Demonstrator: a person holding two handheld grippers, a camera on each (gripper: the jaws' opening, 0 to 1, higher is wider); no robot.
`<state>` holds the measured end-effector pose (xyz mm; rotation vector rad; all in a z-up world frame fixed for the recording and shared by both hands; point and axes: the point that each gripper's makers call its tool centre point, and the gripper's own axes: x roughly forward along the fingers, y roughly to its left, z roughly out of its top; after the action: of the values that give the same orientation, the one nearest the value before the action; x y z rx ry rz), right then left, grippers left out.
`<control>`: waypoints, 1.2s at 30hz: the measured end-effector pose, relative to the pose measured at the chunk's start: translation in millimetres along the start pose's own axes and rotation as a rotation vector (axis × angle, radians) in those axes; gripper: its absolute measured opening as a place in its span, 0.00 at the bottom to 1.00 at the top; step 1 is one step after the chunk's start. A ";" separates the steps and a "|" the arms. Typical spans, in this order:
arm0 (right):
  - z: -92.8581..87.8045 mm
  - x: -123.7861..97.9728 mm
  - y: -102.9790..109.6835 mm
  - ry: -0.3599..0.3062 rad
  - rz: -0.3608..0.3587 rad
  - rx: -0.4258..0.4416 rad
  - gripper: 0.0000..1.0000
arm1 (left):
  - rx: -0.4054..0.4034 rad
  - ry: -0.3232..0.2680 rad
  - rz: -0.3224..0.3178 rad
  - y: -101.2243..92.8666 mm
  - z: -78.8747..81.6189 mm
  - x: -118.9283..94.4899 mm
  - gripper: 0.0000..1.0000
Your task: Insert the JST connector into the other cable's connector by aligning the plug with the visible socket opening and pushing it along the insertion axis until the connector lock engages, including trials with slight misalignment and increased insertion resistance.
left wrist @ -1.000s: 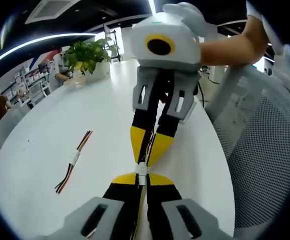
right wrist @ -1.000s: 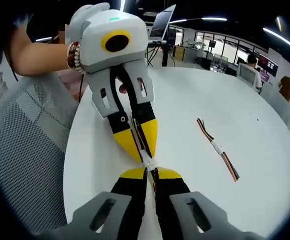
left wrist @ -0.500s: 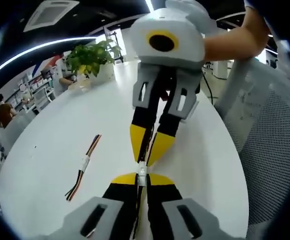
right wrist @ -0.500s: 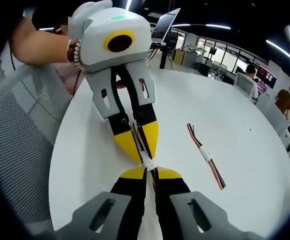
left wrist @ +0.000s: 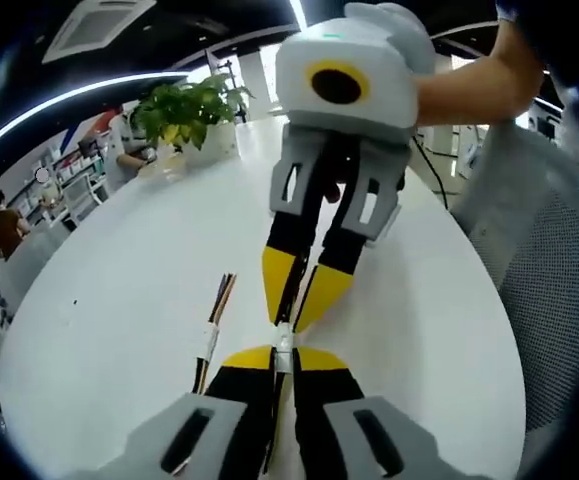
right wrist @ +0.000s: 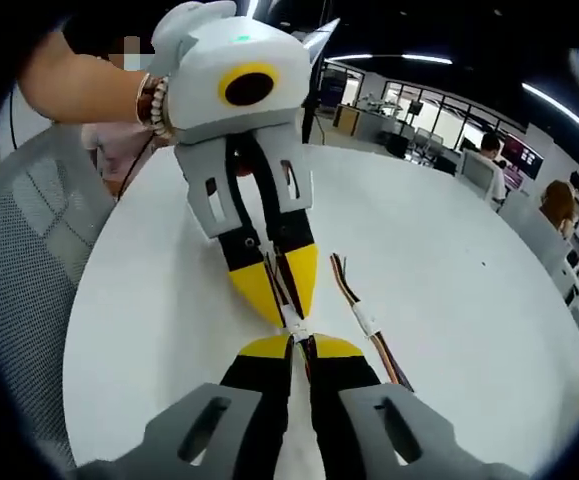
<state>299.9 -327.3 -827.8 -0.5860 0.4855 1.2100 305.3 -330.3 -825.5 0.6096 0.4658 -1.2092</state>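
Observation:
Over the white table, my left gripper and right gripper meet tip to tip. A small white JST connector pair sits between the yellow fingertips, and I cannot tell whether the two halves are fully seated. Each gripper is shut on its own cable end, with thin wires running back between the jaws. From the right gripper view, the connector pair lies just above my right gripper, and the left gripper reaches down from above, held by a hand.
A spare joined cable lies on the table close beside the jaws, also visible as the spare cable. A potted plant stands at the far edge. A mesh chair borders the table. People sit at desks behind.
Both grippers stay tip to tip, shut on their cables. The views have shifted, so the spare cable now lies much nearer the jaws.

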 end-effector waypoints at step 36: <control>-18.8 21.8 -25.9 -0.130 0.066 0.183 0.05 | -0.200 -0.116 0.006 23.0 -15.9 19.1 0.01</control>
<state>330.2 -330.2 -851.7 -0.3351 0.5023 1.2428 332.7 -328.2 -845.3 0.3671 0.4796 -1.1687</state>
